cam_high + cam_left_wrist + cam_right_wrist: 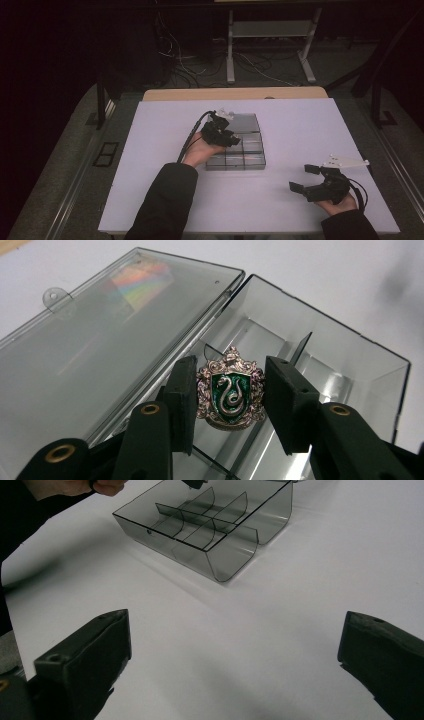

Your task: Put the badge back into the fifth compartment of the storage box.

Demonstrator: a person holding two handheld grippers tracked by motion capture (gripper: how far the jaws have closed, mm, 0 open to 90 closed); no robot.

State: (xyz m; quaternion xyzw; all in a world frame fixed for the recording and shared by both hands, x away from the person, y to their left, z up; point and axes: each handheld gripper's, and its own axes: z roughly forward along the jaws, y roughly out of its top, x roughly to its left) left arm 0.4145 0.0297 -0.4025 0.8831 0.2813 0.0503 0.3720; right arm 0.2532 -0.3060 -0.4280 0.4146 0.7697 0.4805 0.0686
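A smoky clear plastic box (248, 150) with dividers lies open mid-table, its lid (100, 340) folded flat beside the compartments (320, 340). My left gripper (226, 136) hovers over the box's left side. In the left gripper view its pads (181, 400) press both edges of a metal crest badge (230, 390) with a silver snake on green enamel, held upright above a compartment. My right gripper (302, 178) rests low over the table's front right, jaws wide apart (235, 650) with nothing between them. The box (210, 525) shows ahead of it.
The white tabletop (300, 125) has bare room around the box. A wooden strip (235, 93) runs along the far edge. Beyond it are cables and a metal stand's legs (270, 50) on the floor. A dark sleeve (165, 205) reaches in from the front.
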